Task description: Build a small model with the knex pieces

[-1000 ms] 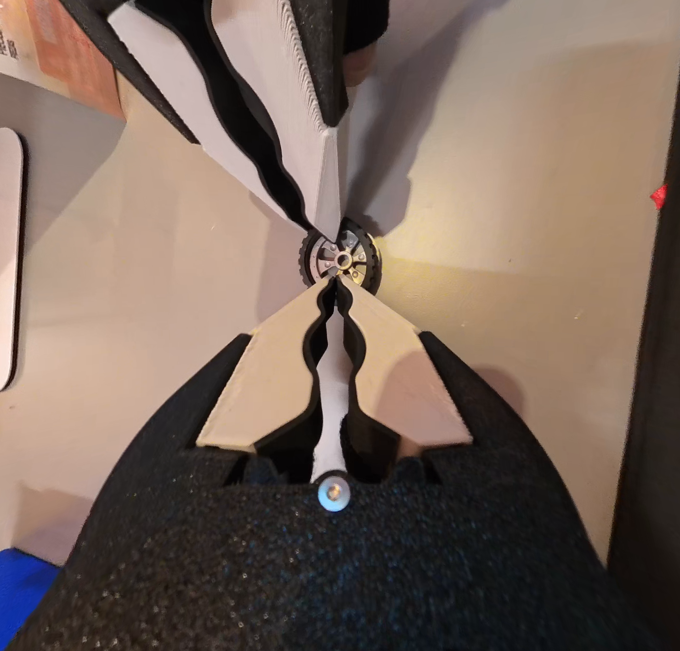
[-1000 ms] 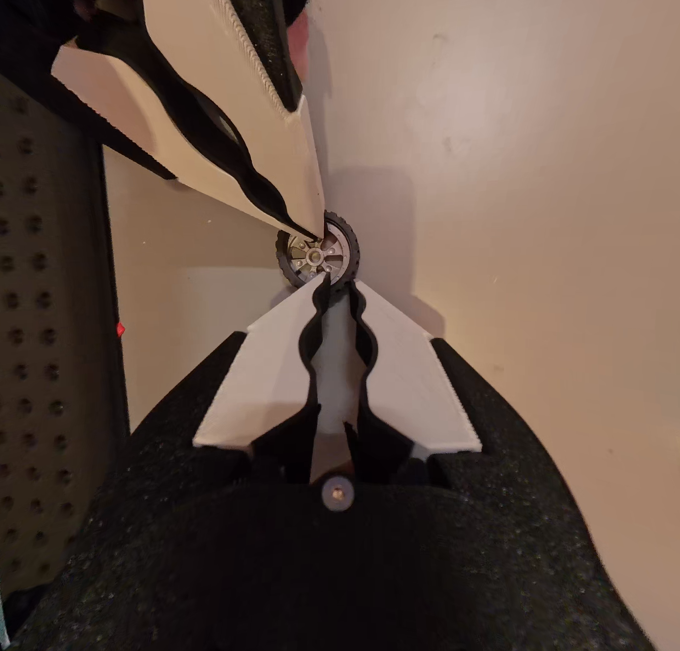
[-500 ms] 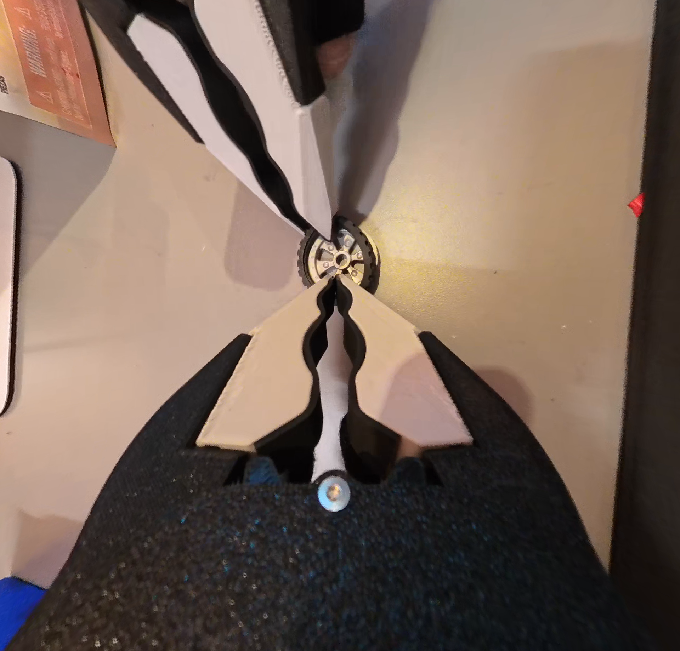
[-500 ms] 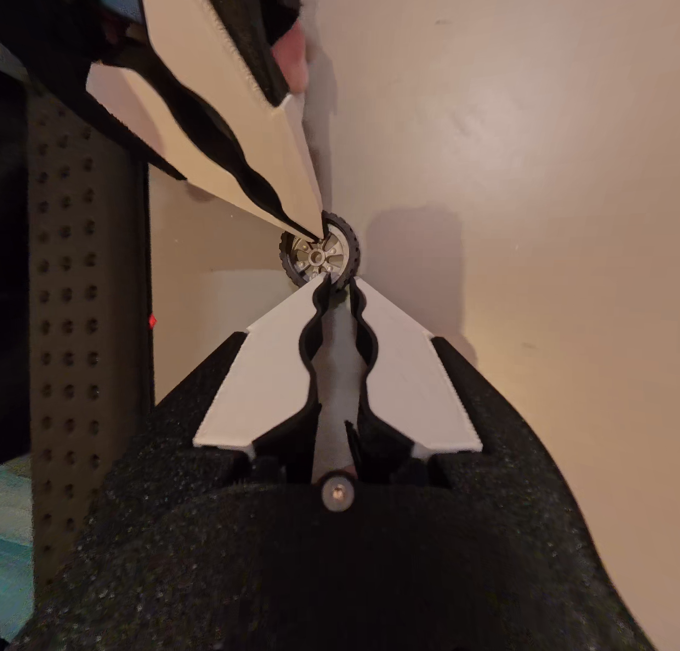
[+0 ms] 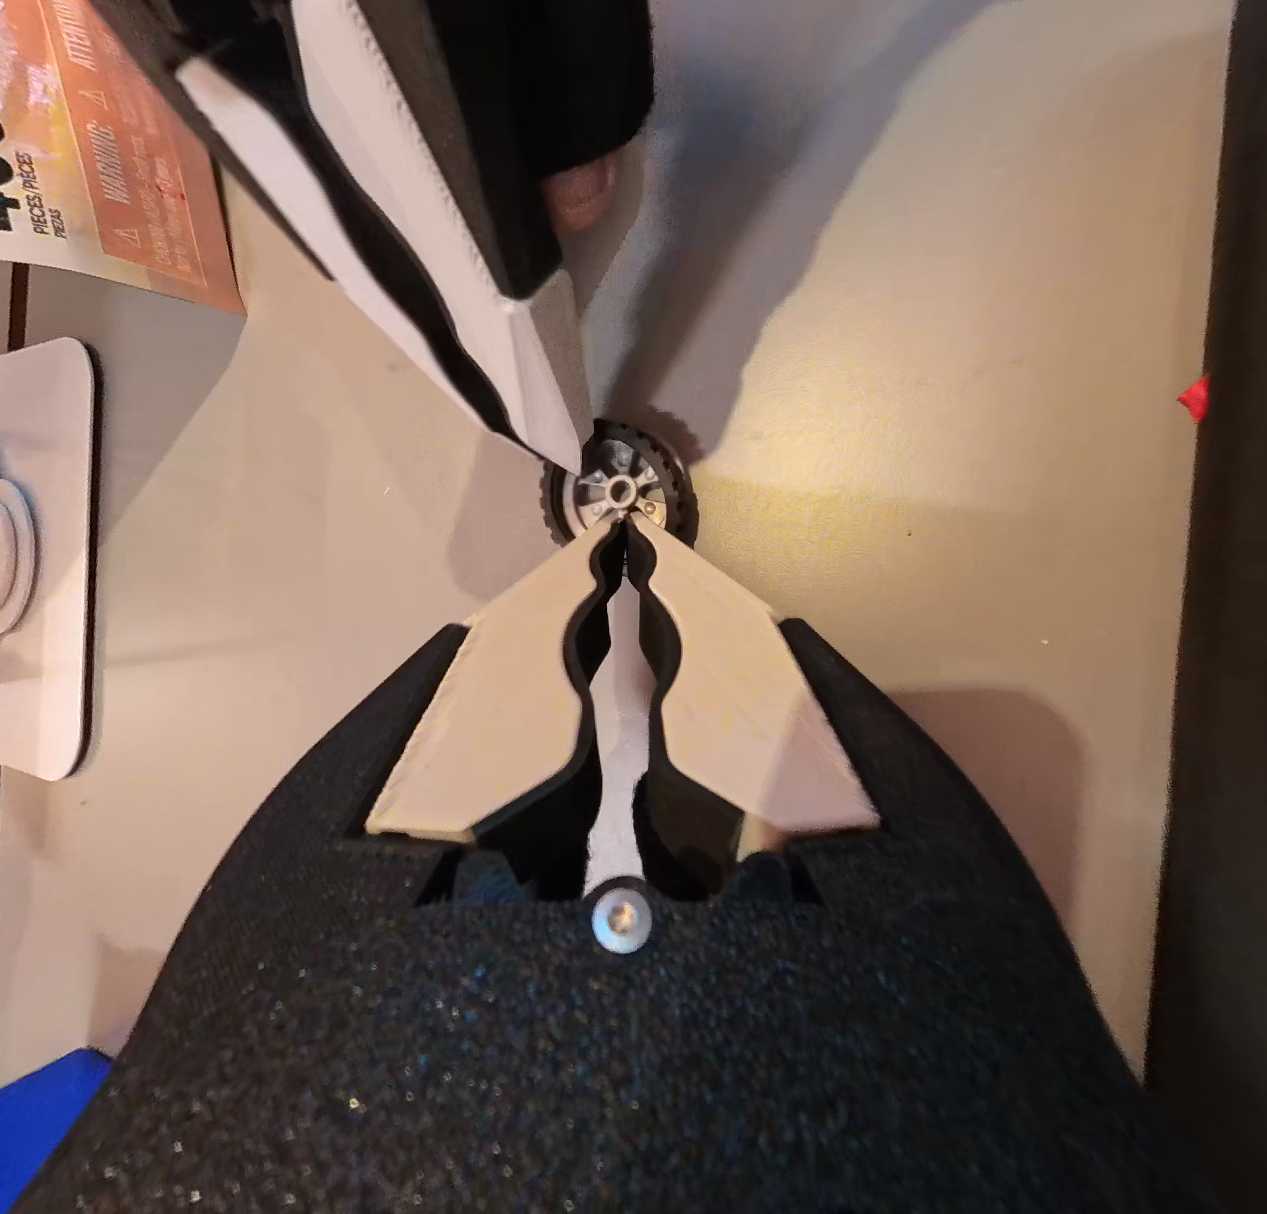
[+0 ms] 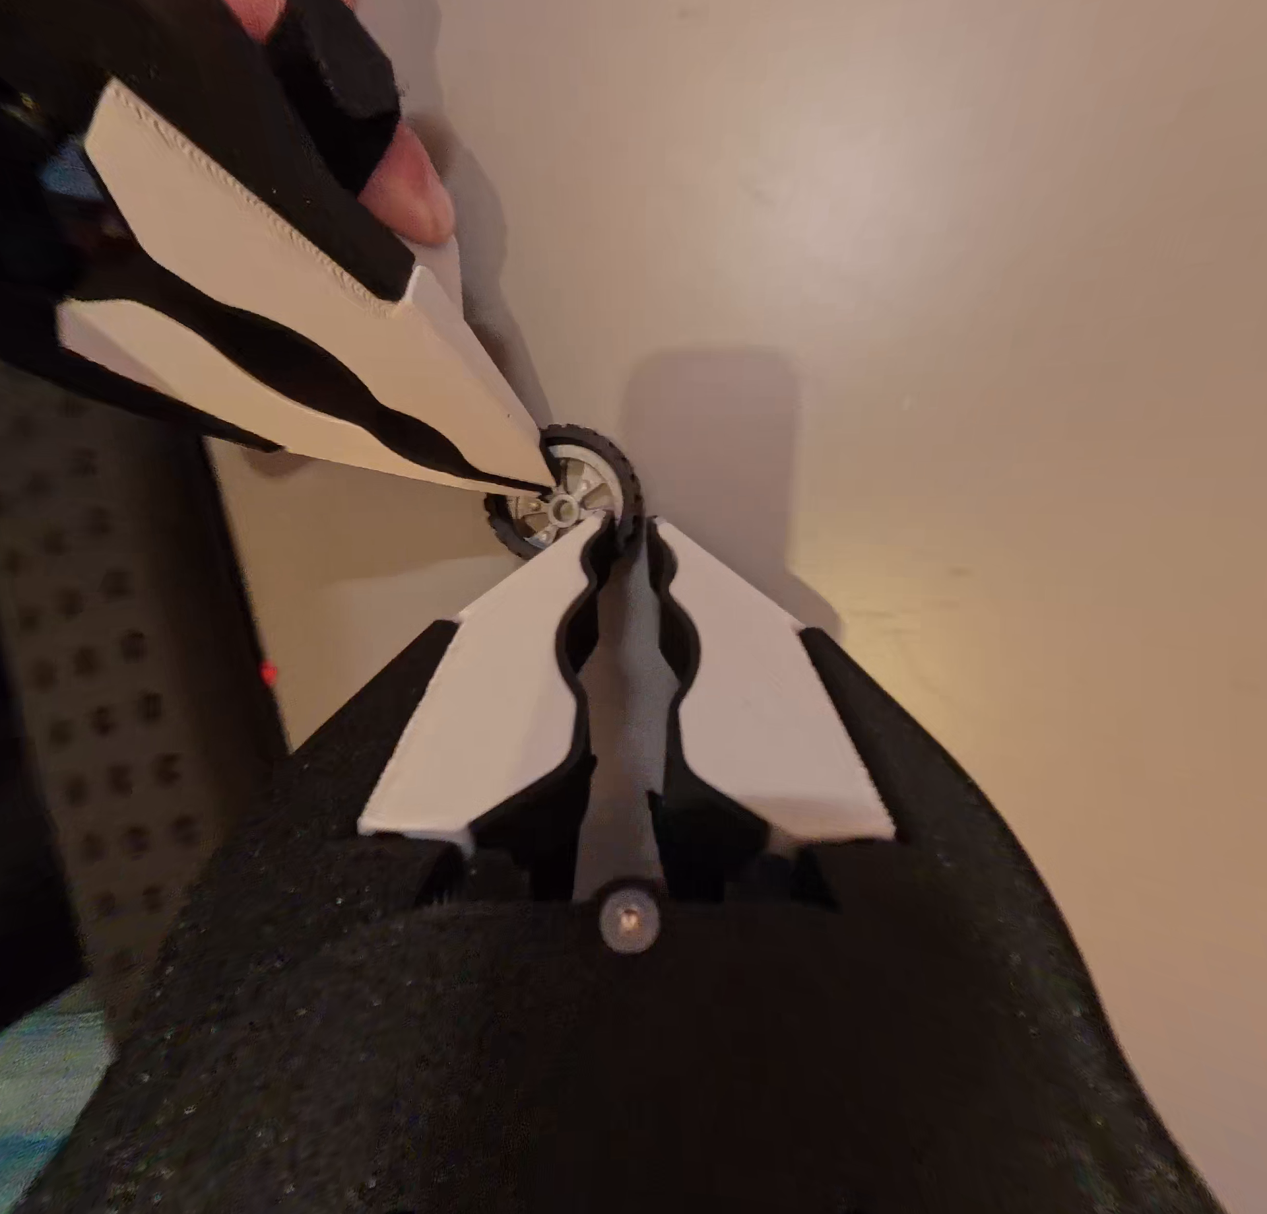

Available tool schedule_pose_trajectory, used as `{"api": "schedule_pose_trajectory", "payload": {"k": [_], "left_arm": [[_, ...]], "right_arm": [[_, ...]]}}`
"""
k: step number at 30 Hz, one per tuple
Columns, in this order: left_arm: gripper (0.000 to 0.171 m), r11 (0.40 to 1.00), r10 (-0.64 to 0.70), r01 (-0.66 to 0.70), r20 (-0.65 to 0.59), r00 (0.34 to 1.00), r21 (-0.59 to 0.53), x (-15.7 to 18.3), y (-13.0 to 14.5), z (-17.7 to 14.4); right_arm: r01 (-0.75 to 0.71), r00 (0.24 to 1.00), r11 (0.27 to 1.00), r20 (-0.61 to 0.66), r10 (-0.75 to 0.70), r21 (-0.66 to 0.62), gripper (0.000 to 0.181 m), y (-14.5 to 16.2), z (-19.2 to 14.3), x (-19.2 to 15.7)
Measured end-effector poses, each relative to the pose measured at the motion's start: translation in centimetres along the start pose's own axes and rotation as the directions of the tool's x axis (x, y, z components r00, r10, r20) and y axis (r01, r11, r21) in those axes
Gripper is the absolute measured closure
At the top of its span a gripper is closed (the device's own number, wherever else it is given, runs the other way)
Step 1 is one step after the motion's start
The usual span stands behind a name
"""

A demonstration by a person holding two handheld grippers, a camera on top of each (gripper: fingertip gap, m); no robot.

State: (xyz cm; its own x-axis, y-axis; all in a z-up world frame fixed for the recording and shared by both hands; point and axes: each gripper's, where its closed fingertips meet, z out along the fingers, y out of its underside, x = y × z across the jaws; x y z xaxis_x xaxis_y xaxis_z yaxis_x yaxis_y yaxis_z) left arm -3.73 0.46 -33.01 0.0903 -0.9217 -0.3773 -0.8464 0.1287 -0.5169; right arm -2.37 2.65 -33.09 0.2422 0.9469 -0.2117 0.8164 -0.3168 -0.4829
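A small toy wheel (image 5: 620,492) with a grey spoked rim and a black knobbly tyre is held between both grippers above a beige tabletop (image 5: 925,426). My left gripper (image 5: 624,526) is shut on the lower part of the grey rim. My right gripper (image 5: 572,454) comes in from the upper left and pinches the wheel's top edge. In the right wrist view my right gripper (image 6: 627,529) is shut on the black tyre (image 6: 627,478) at the wheel's right side. There the left gripper (image 6: 548,485) bites the rim (image 6: 565,505) from the upper left. The tyre sits skewed on the rim.
An orange and white printed box (image 5: 137,152) and a white rounded pad (image 5: 48,564) lie at the left. A dark upright edge (image 5: 1234,564) with a red scrap (image 5: 1196,399) bounds the right. A dark perforated panel (image 6: 103,701) stands left. Gloved fingertips (image 6: 411,193) show. Left and right tips are no more than a few centimetres apart. My left tips are roughly 15 cm from the dark perforated panel (image 6: 103,701).
Both grippers stay shut on the wheel. The two have turned against each other, so the facing gripper now lies flatter, and the tyre looks more skewed on the rim.
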Motion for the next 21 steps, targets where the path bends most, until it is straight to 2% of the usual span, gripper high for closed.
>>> {"api": "schedule_pose_trajectory", "payload": {"k": [2, 6, 9, 10, 14, 17, 21], "left_arm": [[0.171, 1.000, 0.014, -0.014, -0.006, 1.000, 0.005, 0.0, 0.0, 0.0], [0.171, 1.000, 0.021, -0.021, -0.021, 1.000, 0.019, 0.0, 0.0, 0.0], [0.171, 0.999, 0.022, -0.020, -0.037, 0.999, 0.035, 0.0, -0.1, 0.0], [0.171, 0.999, 0.019, -0.017, -0.041, 0.999, 0.035, 0.0, -0.1, 0.0], [0.171, 0.999, 0.029, -0.028, -0.036, 0.999, 0.030, 0.0, -0.1, 0.0], [0.171, 0.999, 0.033, -0.032, -0.034, 0.999, 0.025, -0.1, -0.2, 0.2], [0.171, 1.000, 0.011, -0.010, -0.048, 0.999, 0.028, -0.1, -0.3, 0.3]], "right_arm": [[0.101, 0.993, 0.995, -0.059, -0.102, -0.010, 0.163, -0.5, -0.5, 0.1], [0.185, 0.983, 0.982, -0.027, -0.183, 0.045, 0.164, -1.1, -2.4, -0.4], [0.264, 0.963, 0.961, 0.027, -0.267, 0.081, 0.171, -1.6, -2.2, -1.6], [0.278, 0.959, 0.958, 0.026, -0.281, 0.067, 0.180, -1.5, -1.7, -1.6], [0.317, 0.948, 0.948, 0.037, -0.316, -0.031, 0.181, -0.3, -0.3, -1.3], [0.392, 0.919, 0.907, 0.038, -0.391, -0.154, 0.181, 0.6, -0.6, -1.2], [0.387, 0.922, 0.906, 0.085, -0.377, -0.172, 0.181, 1.1, -0.8, -1.3]]}}
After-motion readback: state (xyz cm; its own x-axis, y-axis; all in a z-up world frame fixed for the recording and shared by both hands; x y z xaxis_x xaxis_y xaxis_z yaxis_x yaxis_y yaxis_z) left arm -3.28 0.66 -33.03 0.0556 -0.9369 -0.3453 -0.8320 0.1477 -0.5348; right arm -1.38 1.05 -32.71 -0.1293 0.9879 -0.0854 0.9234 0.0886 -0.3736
